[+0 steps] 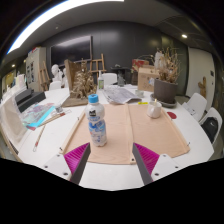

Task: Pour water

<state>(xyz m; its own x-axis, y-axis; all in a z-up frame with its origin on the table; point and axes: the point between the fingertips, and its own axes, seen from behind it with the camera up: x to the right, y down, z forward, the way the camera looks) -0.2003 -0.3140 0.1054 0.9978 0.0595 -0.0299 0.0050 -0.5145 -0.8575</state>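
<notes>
A clear water bottle (pixel 96 122) with a blue cap and a white label stands upright on a tan mat (pixel 125 132) on the white table (pixel 110 172). My gripper (pixel 110 160) is open, its magenta pads (pixel 76 155) spread wide on either side with nothing between them. The bottle stands just ahead of the fingers, nearer the left one. A small clear cup (pixel 154 108) sits farther off to the right on a second tan mat (pixel 160 128).
Papers and a blue sheet (pixel 42 115) lie on the table to the left. A dark pot with dried branches (pixel 164 92) stands at the back right, a wooden box with twigs (pixel 82 82) at the back left. Chairs (pixel 210 122) ring the right side.
</notes>
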